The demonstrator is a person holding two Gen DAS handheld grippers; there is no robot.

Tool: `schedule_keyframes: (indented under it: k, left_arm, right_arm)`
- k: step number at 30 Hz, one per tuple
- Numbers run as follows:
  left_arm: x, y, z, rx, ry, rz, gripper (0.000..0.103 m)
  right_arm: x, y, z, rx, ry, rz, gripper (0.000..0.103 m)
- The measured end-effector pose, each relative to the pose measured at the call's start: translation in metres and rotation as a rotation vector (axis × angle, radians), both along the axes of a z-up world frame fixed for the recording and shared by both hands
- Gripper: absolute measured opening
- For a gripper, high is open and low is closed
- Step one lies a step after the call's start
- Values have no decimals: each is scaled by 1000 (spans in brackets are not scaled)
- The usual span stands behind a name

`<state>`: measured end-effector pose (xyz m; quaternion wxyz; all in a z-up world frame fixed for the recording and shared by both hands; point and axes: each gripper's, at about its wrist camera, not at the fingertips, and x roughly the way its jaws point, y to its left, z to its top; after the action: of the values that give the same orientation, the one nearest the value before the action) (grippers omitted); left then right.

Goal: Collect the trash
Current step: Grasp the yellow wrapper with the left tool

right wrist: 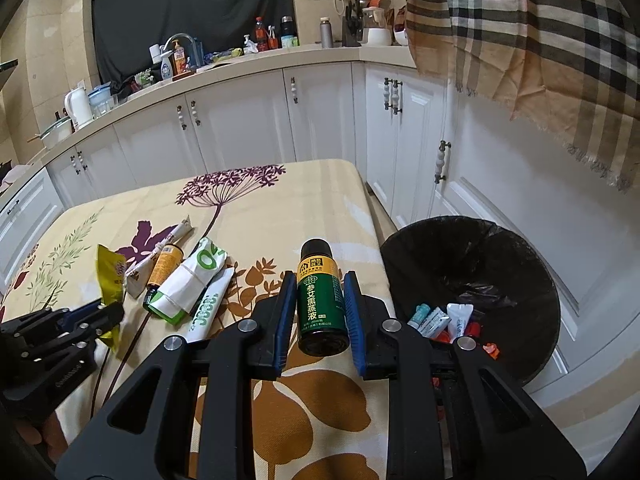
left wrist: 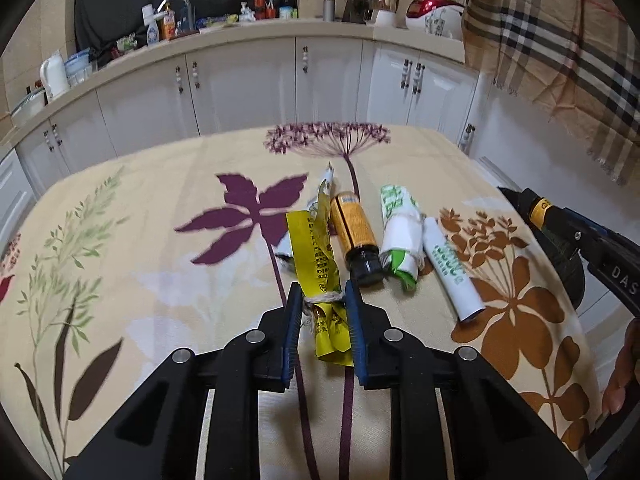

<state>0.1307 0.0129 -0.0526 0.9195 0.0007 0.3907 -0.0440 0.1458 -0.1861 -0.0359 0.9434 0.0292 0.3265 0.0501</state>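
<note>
Bin (right wrist: 520,256) holds small tubes (right wrist: 438,318); right gripper (right wrist: 320,300) grips green bottle (right wrist: 322,304).

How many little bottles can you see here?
2: a green bottle held in the right gripper's jaws, and an orange bottle lying on the table among the wrappers. Others may be hidden.

A home kitchen, with a cloth-covered table in the middle.

White cabinets (right wrist: 240,120) with small handles run under a long beige counter (right wrist: 256,60) that turns a corner. On the counter stand a curved tap (right wrist: 182,40), a dish soap bottle (right wrist: 178,56), a white kettle (right wrist: 78,106), a knife block (right wrist: 352,28) and a red and white rice cooker (left wrist: 434,16). The walls have beige tiles. A floral tablecloth (left wrist: 160,208) covers the table, a checked cloth (right wrist: 540,48) hangs on the right, and a black-lined trash bin (right wrist: 472,292) stands beside the table.
</note>
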Motion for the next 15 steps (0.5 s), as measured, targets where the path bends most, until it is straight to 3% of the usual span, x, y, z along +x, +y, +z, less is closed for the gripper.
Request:
schedule_keyframes:
  k: [8, 15]
  left_arm:
    - [1, -15, 28, -19, -101, -35, 23]
    - [17, -52, 38, -39, -142, -109, 23]
  right_arm:
    - [-5, -18, 12, -15, -56, -63, 23]
    - [-3, -47, 19, -44, -91, -144, 23]
